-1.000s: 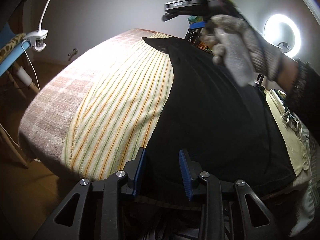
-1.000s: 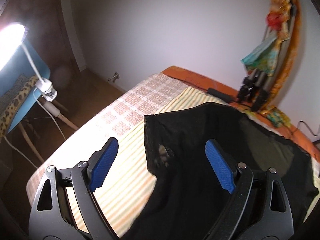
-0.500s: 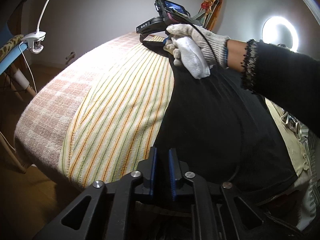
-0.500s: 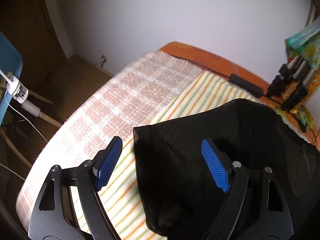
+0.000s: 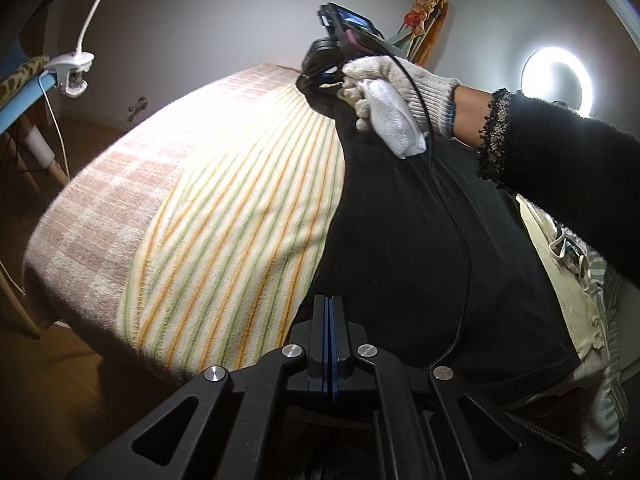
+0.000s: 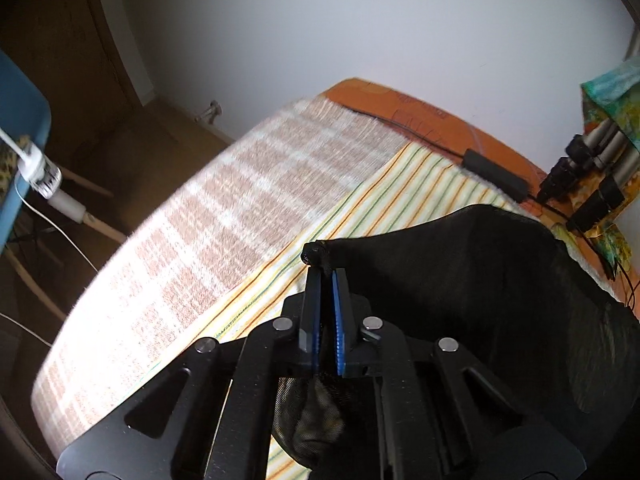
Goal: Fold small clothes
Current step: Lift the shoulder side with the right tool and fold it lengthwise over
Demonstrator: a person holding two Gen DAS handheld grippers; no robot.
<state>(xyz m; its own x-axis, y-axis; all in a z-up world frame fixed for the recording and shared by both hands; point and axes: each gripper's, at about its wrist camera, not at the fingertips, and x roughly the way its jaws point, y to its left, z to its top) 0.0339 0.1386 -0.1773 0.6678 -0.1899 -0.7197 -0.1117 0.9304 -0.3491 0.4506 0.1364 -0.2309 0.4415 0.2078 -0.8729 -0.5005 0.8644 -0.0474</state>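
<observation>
A black sheer garment (image 5: 420, 248) lies spread on a striped towel (image 5: 240, 232) over the table. My left gripper (image 5: 329, 308) is shut at the garment's near left edge; whether cloth sits between the pads is hard to tell. My right gripper (image 6: 325, 280) is shut on the garment's far corner (image 6: 316, 254), which bunches above the pads. In the left wrist view the right gripper (image 5: 320, 76) sits at the far end, held by a gloved hand (image 5: 396, 96). The garment (image 6: 480, 300) drapes to the right in the right wrist view.
A checked pink cloth (image 6: 200, 248) covers the table's left part. A clip lamp (image 5: 72, 68) and blue chair (image 6: 20, 128) stand left. A ring light (image 5: 556, 80) glows at right. Tripod legs (image 6: 588, 168) and a black cable box (image 6: 496, 172) lie at the far edge. Pale clothes (image 5: 576, 280) lie right.
Both grippers went from open to shut. The right one moved to the garment's far corner and closed on it; the left one closed at the near edge.
</observation>
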